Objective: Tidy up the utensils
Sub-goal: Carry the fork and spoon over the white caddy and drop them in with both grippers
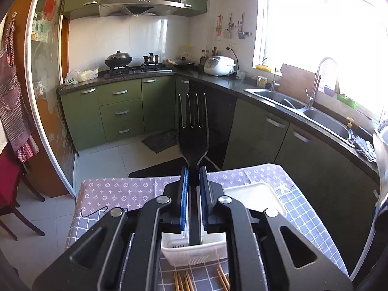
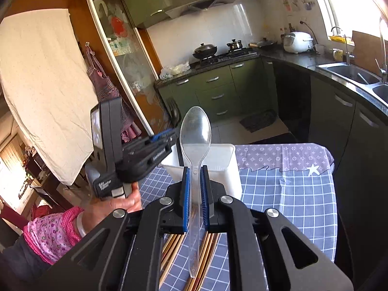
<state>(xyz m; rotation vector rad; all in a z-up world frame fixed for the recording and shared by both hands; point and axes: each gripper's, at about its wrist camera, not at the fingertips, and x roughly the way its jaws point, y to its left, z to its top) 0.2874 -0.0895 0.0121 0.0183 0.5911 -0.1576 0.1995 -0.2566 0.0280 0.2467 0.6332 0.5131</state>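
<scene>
My left gripper [image 1: 193, 173] is shut on a black plastic fork [image 1: 193, 131], tines up and away, its handle running back between the blue pads. Under it sits a white slotted utensil basket [image 1: 194, 252], and a white container [image 1: 254, 197] stands to the right on the tablecloth. My right gripper [image 2: 195, 171] is shut on a clear plastic spoon [image 2: 195, 131], bowl up, above the white container [image 2: 223, 167]. In the right wrist view the left gripper [image 2: 169, 137] appears at the left, held by a hand [image 2: 121, 201]. Wooden chopsticks [image 1: 184, 281] [image 2: 208, 245] lie on the cloth below both grippers.
The table [image 2: 291, 194] wears a blue checked cloth over a purple patterned one. Beyond it are green kitchen cabinets [image 1: 121, 111], a stove with pots [image 1: 131, 65], a rice cooker [image 1: 219, 65] and a double sink [image 1: 303, 106] at the right. A chair [image 1: 14, 194] stands left.
</scene>
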